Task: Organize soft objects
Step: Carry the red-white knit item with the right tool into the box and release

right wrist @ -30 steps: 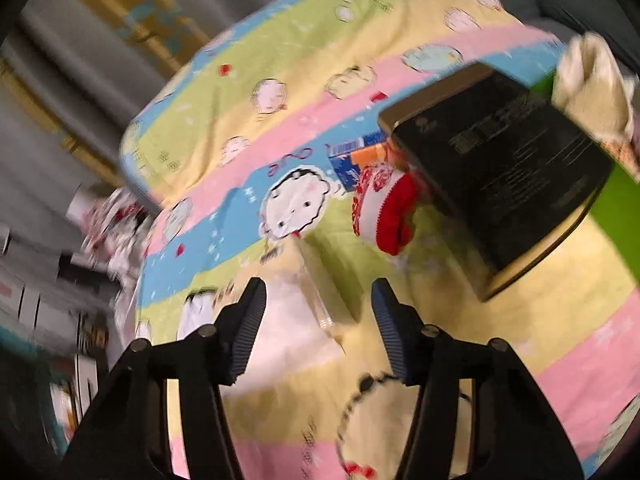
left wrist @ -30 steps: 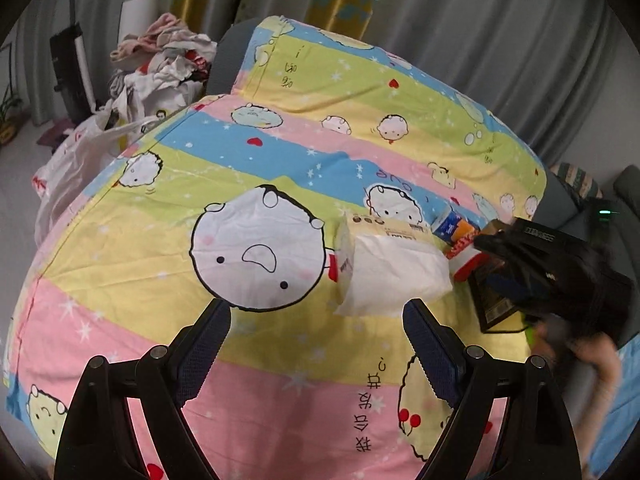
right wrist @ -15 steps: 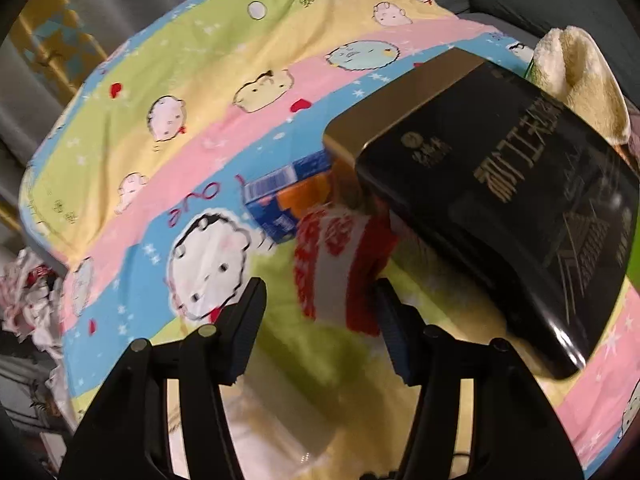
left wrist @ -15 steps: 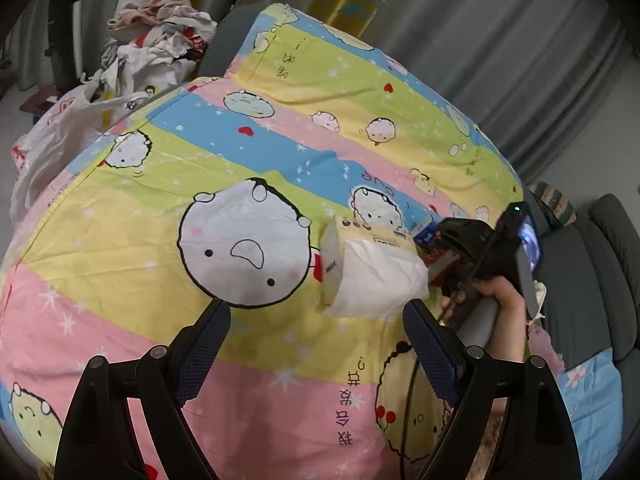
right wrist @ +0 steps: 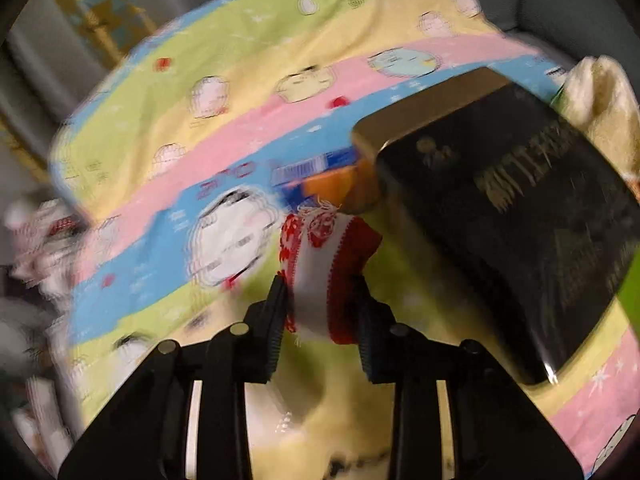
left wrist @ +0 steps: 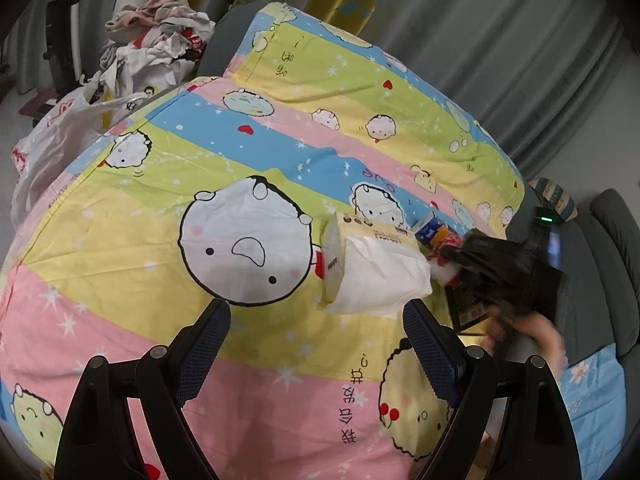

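A small red and white knitted cloth point(right wrist: 324, 264) sits between the pads of my right gripper point(right wrist: 320, 304), whose jaws are closing and press on its sides. The left wrist view shows the same cloth point(left wrist: 442, 270) at the tip of the blurred right gripper point(left wrist: 452, 256), with a hand behind it. A white tissue pack point(left wrist: 376, 272) lies on the striped cartoon bed cover point(left wrist: 160, 220). My left gripper point(left wrist: 316, 320) hangs open just short of that pack, holding nothing.
A large black box point(right wrist: 520, 220) lies right of the cloth, with a blue and orange carton point(right wrist: 320, 176) behind it and a cream towel point(right wrist: 600, 100) at the far right. A clothes pile point(left wrist: 156, 36) and plastic bag point(left wrist: 52, 140) stand beyond the bed's left side.
My right gripper moved forward to the red and white cloth and narrowed its jaws around it. The left gripper stayed open and nearly still.
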`<move>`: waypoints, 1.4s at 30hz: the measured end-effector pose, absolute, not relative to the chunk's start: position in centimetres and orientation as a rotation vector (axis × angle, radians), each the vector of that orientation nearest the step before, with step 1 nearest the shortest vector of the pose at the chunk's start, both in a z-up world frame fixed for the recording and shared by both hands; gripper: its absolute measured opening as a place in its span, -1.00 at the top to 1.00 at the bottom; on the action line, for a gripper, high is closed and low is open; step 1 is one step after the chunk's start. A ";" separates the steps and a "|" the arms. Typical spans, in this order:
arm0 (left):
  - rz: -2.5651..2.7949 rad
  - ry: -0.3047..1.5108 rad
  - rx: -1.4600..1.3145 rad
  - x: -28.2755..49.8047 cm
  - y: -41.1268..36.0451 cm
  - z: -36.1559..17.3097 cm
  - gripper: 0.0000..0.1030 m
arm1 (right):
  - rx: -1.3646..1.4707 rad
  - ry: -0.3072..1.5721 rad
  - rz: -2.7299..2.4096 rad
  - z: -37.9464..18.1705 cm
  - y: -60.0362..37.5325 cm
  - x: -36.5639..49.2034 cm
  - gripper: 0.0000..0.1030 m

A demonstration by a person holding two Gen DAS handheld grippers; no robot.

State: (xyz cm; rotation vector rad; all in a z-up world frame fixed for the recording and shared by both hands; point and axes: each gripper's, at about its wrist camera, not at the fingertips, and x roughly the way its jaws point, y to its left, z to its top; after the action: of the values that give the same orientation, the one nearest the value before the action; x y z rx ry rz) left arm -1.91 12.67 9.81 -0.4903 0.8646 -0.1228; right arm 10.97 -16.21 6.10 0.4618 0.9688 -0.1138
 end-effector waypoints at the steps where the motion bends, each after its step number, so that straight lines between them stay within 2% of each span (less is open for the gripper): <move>1: -0.120 0.863 -0.486 -1.9 12.6 9.8 -0.71 | 0.461 0.972 -0.044 6.8 -16.0 9.7 0.40; 9: -0.185 0.901 -0.489 -1.7 10.8 9.0 -0.71 | 0.389 1.109 0.340 6.8 -14.4 1.2 0.38; 17: -0.190 0.955 -0.405 -2.0 7.8 8.0 -0.71 | 0.295 1.195 0.321 3.1 -14.5 0.0 0.26; 21: -0.221 0.988 -0.404 -2.2 6.8 7.3 -0.71 | 0.303 1.109 0.242 4.6 -16.2 -0.1 -0.36; 24: -0.266 1.009 -0.407 -2.3 5.9 7.0 -0.71 | 0.357 1.039 0.254 6.1 -17.6 -0.7 -0.41; 28: -0.306 1.053 -0.383 -2.5 4.1 6.1 -0.69 | 0.427 1.056 0.305 5.6 -18.0 -0.9 -0.41; 30: -0.343 1.084 -0.361 -2.8 2.9 5.5 -0.54 | 0.436 1.073 0.315 4.9 -17.8 -1.0 -0.33; 34: -0.418 1.137 -0.318 -3.1 0.5 4.1 -0.29 | 0.484 1.124 0.356 3.4 -17.4 -0.3 -0.01; 35: -0.417 1.147 -0.308 -3.1 0.1 3.7 -0.16 | 0.496 1.137 0.366 3.0 -17.3 -0.2 0.02; 39: -0.405 1.162 -0.299 -2.7 -0.9 2.4 -0.06 | 0.488 1.189 0.384 1.5 -16.4 0.1 0.17; 41: -0.430 1.140 -0.293 -2.7 -1.4 2.7 0.20 | 0.479 1.200 0.380 1.0 -16.2 0.2 0.23; 42: -0.428 1.128 -0.281 -2.8 -1.6 2.9 0.20 | 0.489 1.200 0.397 0.9 -16.1 0.3 0.27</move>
State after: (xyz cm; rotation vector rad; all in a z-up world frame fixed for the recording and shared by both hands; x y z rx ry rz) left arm -2.82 -1.56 2.93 -0.2806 1.1275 -0.4277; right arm 0.35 -16.11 0.87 0.4890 1.1997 0.3970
